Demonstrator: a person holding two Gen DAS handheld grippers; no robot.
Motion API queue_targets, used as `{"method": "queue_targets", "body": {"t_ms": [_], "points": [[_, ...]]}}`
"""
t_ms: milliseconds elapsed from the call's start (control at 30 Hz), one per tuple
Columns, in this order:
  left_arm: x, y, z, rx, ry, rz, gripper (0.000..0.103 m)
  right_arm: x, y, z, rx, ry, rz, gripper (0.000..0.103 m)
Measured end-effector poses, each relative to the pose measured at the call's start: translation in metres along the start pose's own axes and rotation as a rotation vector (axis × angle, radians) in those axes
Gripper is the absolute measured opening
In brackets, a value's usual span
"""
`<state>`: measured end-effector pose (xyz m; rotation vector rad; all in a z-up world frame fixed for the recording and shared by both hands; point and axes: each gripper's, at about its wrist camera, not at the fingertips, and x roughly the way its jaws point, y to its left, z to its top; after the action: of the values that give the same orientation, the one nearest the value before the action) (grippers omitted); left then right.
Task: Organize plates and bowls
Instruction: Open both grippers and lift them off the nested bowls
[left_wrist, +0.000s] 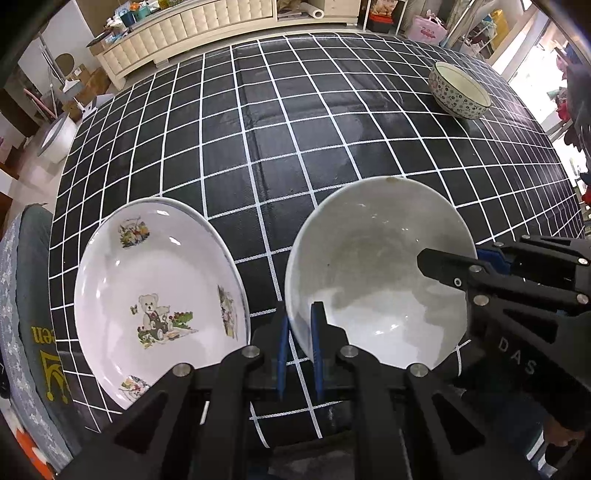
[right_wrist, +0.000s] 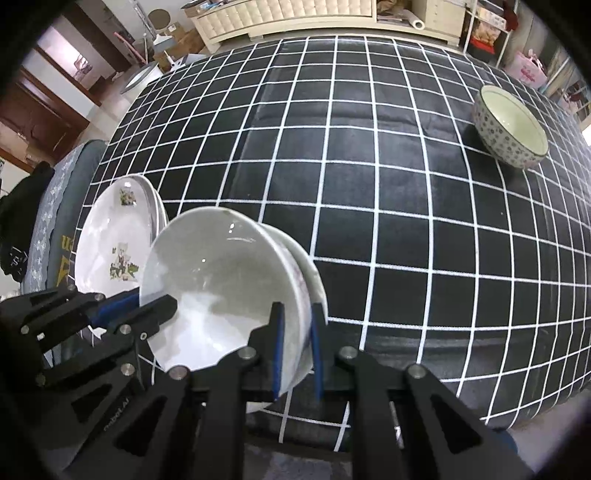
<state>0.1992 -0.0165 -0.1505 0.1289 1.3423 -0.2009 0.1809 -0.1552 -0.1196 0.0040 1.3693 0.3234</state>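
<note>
A plain white bowl (left_wrist: 376, 269) is held between both grippers above the black checked tablecloth. My left gripper (left_wrist: 300, 328) is shut on its near-left rim. My right gripper (right_wrist: 295, 332) is shut on the bowl's right rim (right_wrist: 229, 291); a second white bowl or plate (right_wrist: 314, 273) seems nested under it. The right gripper also shows in the left wrist view (left_wrist: 476, 266). A white plate with a teddy-bear print (left_wrist: 159, 299) lies to the left, on a stack (right_wrist: 114, 247). A flower-patterned bowl (left_wrist: 460, 90) stands at the far right (right_wrist: 511, 127).
The tablecloth (left_wrist: 295, 140) covers the whole table. A grey cushioned chair (left_wrist: 26, 314) stands off the table's left edge. A cream cabinet (left_wrist: 207, 26) and cluttered shelves run along the far wall.
</note>
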Motion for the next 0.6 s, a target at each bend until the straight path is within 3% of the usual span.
{"method": "queue_targets", "body": {"t_ms": [433,500,533,600], "points": [[-0.007,0.001,-0.005,0.006,-0.008,0.0,0.01,-0.001,0.022,-0.003,-0.106,-0.005,-0.088,0.034],[-0.008,0.0,-0.005,0.015,-0.015,0.003,0.01,-0.002,0.025,-0.003,-0.12,-0.015,-0.127,0.041],[-0.009,0.0,-0.006,0.017,-0.017,-0.001,0.01,-0.004,0.027,-0.004,-0.135,-0.03,-0.171,0.052],[-0.011,0.0,-0.006,0.018,-0.029,-0.02,0.01,-0.006,0.029,-0.005,-0.17,-0.046,-0.212,0.056]]}}
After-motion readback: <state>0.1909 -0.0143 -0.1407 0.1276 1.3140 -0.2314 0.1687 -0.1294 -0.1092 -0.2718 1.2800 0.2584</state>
